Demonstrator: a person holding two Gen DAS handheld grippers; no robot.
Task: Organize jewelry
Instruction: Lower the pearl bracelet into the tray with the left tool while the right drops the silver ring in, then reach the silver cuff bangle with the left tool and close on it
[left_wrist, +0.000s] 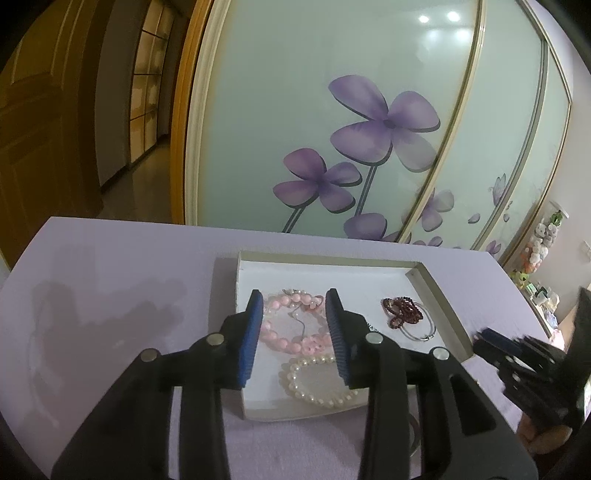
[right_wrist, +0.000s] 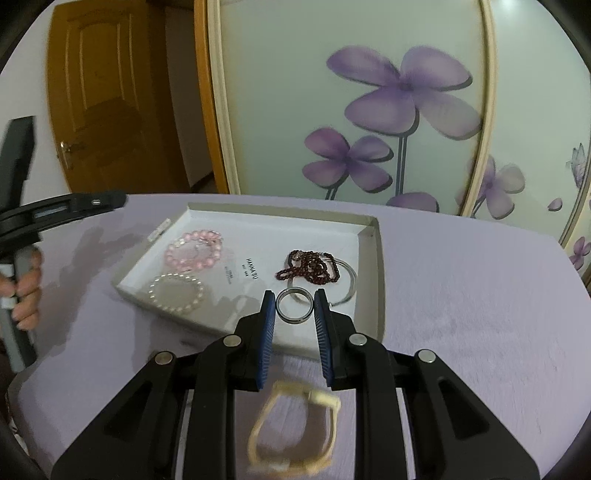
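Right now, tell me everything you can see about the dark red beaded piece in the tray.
The dark red beaded piece is a strand of small, glossy garnet-coloured beads, bunched into loose overlapping loops rather than laid out round. It lies flat on the white floor of the shallow tray, in its right half, resting across a thin silver bangle that curves out from beneath it. Neither pair of tongs touches it. Whether it is a necklace or a wrapped bracelet I cannot tell.

Left gripper (left_wrist: 295, 328): black plastic linkage arms; silver round pivot screws; ribbed blue pads (left_wrist: 252, 332) on both fingers; right gripper (right_wrist: 294, 321): identical build.
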